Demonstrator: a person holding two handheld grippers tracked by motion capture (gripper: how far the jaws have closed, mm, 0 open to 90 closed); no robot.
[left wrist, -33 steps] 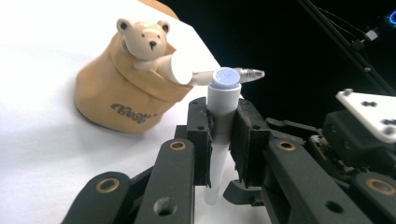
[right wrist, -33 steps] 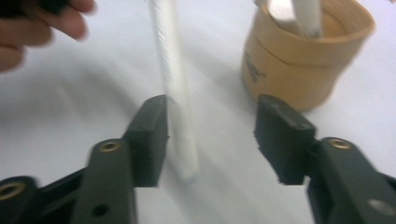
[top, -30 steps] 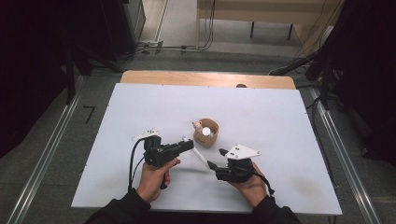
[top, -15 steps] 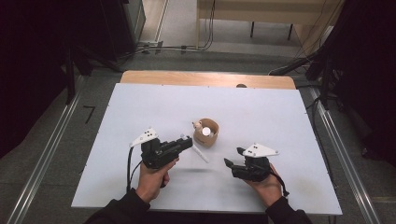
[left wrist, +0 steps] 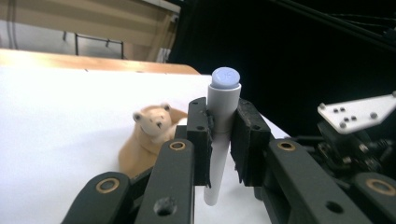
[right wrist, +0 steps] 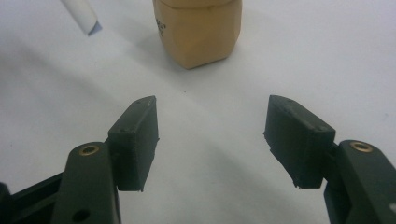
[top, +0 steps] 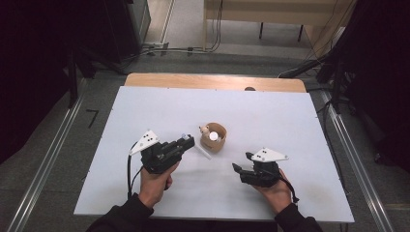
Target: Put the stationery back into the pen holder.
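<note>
Left gripper [top: 186, 143]: clamped on white pen [left wrist: 219, 135], held at 9 o'clock of bear holder [top: 214, 137].
Right gripper [right wrist: 210, 140]: jaws parted, nothing gripped, at 5 o'clock of holder.

A white board [top: 290, 116] covers the table. At 12 o'clock from its middle a strip of the wooden tabletop [top: 193, 80] shows, with a small dark spot [top: 250, 89] on it, maybe a hole. Metal rails run on the floor at 9 o'clock [top: 51, 154] and at 3 o'clock [top: 353, 159]. Cables [top: 183, 49] lie at 11 o'clock. A dark mark [top: 93, 117] is at 10 o'clock.
</note>
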